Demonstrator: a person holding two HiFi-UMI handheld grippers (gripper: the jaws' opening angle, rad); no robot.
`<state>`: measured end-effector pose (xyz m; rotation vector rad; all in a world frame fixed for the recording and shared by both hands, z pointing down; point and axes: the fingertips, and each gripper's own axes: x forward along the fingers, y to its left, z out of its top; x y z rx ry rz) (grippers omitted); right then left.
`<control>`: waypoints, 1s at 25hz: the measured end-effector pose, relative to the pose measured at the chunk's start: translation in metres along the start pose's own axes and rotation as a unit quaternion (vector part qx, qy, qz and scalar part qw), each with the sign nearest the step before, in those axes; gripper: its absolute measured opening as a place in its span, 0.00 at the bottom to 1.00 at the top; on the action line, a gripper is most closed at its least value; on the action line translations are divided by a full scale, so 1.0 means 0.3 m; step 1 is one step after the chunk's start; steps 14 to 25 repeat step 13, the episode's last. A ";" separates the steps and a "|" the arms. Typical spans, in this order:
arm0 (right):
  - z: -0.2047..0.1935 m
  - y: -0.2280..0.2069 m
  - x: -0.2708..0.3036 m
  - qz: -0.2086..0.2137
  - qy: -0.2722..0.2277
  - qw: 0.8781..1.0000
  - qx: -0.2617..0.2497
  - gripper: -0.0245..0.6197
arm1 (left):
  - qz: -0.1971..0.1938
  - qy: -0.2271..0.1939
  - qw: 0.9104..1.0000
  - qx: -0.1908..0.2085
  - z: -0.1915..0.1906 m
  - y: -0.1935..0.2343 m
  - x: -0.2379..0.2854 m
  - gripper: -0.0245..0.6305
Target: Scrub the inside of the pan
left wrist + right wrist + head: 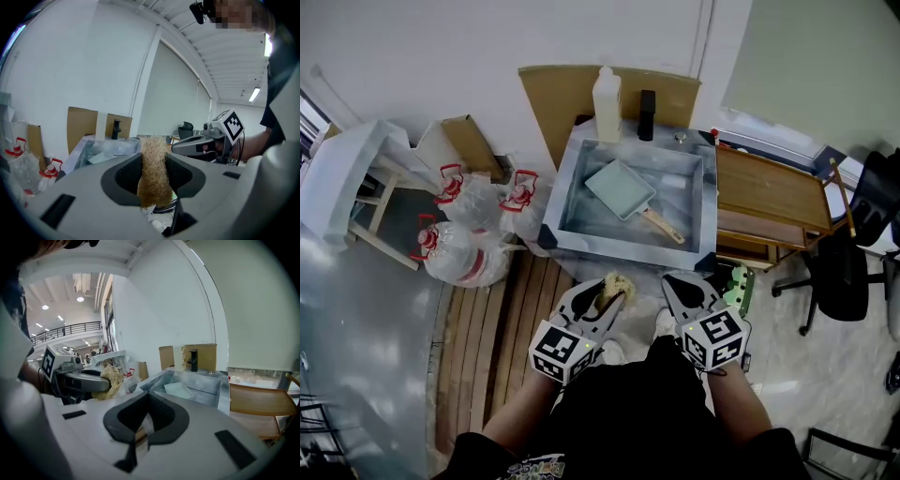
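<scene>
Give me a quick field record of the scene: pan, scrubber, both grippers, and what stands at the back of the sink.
pan: pale green rectangular pan with a wooden handle, lying in the sink; neither gripper touches it
scrubber: tan fibrous scrubber, clamped in the left gripper
left gripper: shut on the scrubber, short of the sink's near rim
right gripper: jaws together, nothing between them, beside the left one
back of sink: white bottle and black tap
scrubbing: not yet begun
</scene>
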<state>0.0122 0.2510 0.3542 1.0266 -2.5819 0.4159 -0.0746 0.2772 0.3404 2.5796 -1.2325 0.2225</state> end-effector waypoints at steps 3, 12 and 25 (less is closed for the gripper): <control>-0.005 0.000 0.002 -0.003 0.001 1.000 0.000 0.05 | -0.007 0.000 1.000 0.002 -0.004 -0.007 -0.002 0.26; 0.008 0.009 -0.010 -0.012 0.006 1.000 -0.005 0.05 | -0.015 -0.005 1.000 0.000 -0.001 -0.002 -0.018 0.26; 0.008 0.011 -0.011 -0.013 0.007 1.000 -0.004 0.05 | -0.016 -0.005 1.000 -0.001 0.001 -0.002 -0.021 0.26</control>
